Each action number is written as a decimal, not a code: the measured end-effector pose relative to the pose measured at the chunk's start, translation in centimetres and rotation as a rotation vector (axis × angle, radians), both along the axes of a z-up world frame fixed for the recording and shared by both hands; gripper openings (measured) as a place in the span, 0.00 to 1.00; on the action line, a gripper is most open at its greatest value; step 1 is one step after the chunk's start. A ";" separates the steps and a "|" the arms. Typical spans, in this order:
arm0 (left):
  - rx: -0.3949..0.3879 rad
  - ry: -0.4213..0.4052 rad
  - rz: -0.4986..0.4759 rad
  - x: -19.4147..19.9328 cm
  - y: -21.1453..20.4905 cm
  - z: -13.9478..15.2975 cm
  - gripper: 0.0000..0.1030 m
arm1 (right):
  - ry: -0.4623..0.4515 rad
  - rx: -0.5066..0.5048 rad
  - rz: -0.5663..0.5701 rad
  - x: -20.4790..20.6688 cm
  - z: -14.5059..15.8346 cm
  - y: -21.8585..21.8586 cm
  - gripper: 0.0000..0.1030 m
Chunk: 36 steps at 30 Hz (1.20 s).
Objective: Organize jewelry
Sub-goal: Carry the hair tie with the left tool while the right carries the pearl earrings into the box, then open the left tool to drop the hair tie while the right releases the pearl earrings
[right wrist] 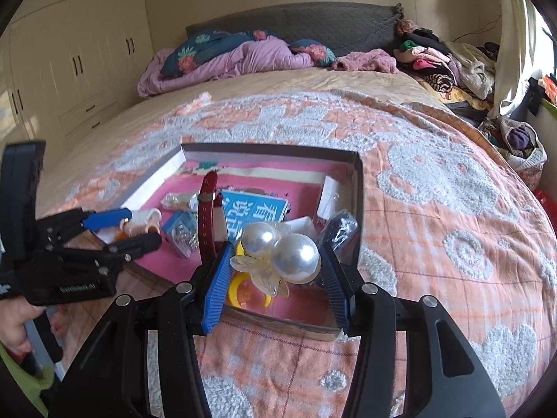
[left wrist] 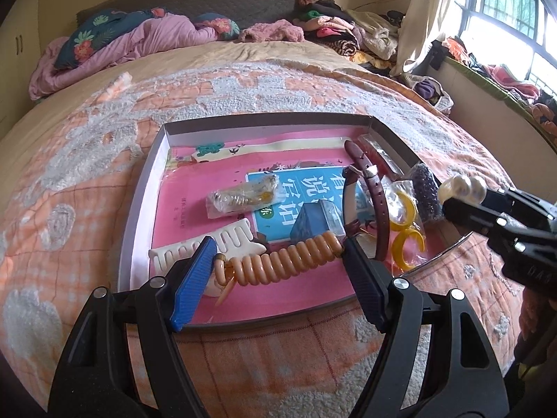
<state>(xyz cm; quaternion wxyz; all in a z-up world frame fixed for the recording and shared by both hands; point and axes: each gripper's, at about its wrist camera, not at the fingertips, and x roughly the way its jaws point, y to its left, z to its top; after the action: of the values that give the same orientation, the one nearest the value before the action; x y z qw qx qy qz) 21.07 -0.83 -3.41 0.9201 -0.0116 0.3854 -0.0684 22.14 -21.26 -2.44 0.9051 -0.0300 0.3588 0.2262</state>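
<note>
Left tool grips the coiled peach hair clip end to end, over the box on the bed; its long axis runs crosswise between the pads, toothed end at the left pad. Right tool is closed on the pearl hair clip, above the box's near right corner. Risks, judged: the coil may buckle and spring free; the round pearls may slip from the pads and land outside the rim just below.
</note>
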 end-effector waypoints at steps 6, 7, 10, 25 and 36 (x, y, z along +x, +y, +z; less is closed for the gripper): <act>-0.002 -0.001 0.010 0.1 0.4 0.0 0.64 | 0.015 -0.014 0.000 0.0 -0.8 0.4 0.47; -0.002 -0.002 0.013 0.1 0.4 0.0 0.64 | 0.019 -0.017 -0.003 0.1 -1.0 0.4 0.47; -0.001 -0.005 0.022 0.2 0.6 0.0 0.64 | 0.033 -0.023 -0.011 0.2 -1.4 0.4 0.48; -0.001 -0.003 0.027 0.3 1.0 -0.1 0.65 | 0.016 0.015 -0.035 -0.9 -0.7 -0.4 0.60; -0.006 -0.026 0.034 -0.2 1.3 0.7 0.72 | -0.005 0.072 -0.064 -2.7 0.9 -1.9 0.73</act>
<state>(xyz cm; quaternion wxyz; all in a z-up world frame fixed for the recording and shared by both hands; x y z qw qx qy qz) 20.87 0.52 -2.71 0.9260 -0.0199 0.3732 -0.0541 19.48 -23.12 -1.50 0.9133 0.0138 0.3488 0.2098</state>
